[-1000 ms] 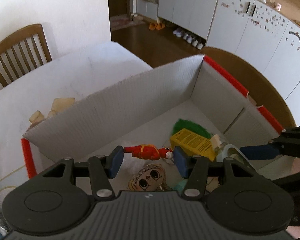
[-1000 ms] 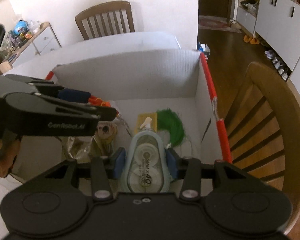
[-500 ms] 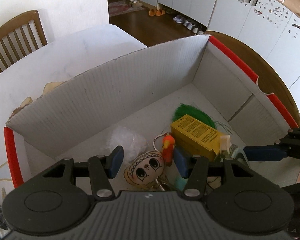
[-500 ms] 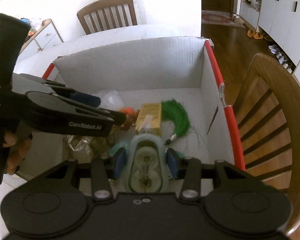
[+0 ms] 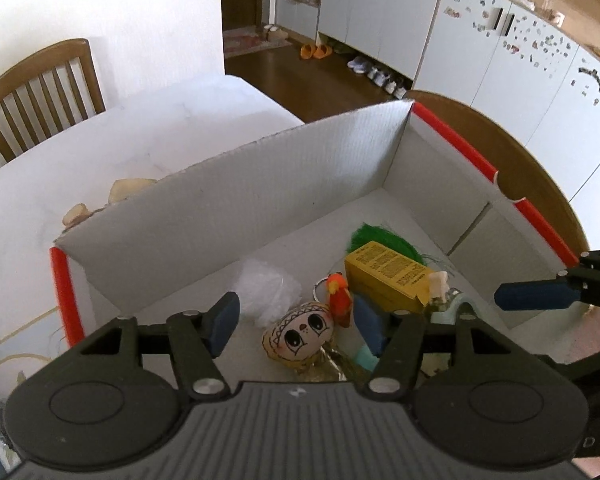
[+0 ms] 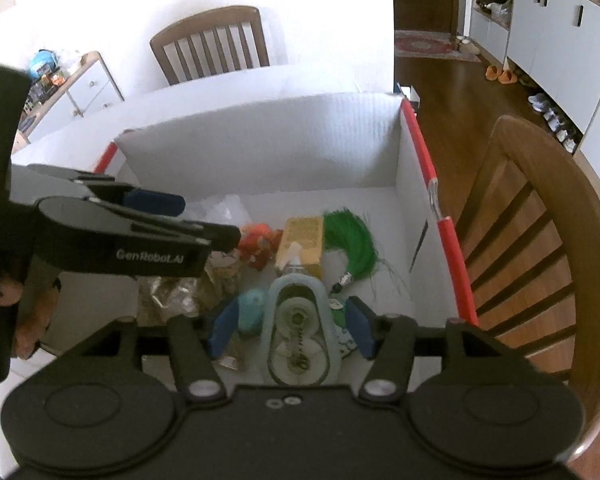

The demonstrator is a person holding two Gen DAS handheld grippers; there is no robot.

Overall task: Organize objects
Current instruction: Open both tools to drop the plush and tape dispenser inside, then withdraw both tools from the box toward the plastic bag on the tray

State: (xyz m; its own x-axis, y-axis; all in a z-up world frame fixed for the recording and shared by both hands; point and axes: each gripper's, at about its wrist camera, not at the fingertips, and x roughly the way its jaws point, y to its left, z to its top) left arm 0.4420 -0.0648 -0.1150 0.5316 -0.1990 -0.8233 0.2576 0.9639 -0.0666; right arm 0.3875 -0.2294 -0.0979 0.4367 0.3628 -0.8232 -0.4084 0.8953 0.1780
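I see my left gripper (image 5: 294,322) wide and empty at lower centre, over the box (image 5: 228,200). My right gripper (image 6: 292,328) is wide, clear of the tape dispenser (image 6: 298,336) lying between its fingers.

Box (image 5: 236,208): white corrugated, red-edged, open. On its floor: yellow carton (image 5: 392,276) lying flat, green tassel (image 6: 350,240) just behind it, red figure (image 5: 339,299) left of carton, doll face (image 5: 300,338) face-up nearer, tape dispenser (image 6: 298,342) nearest, white tuft (image 5: 266,286) left.
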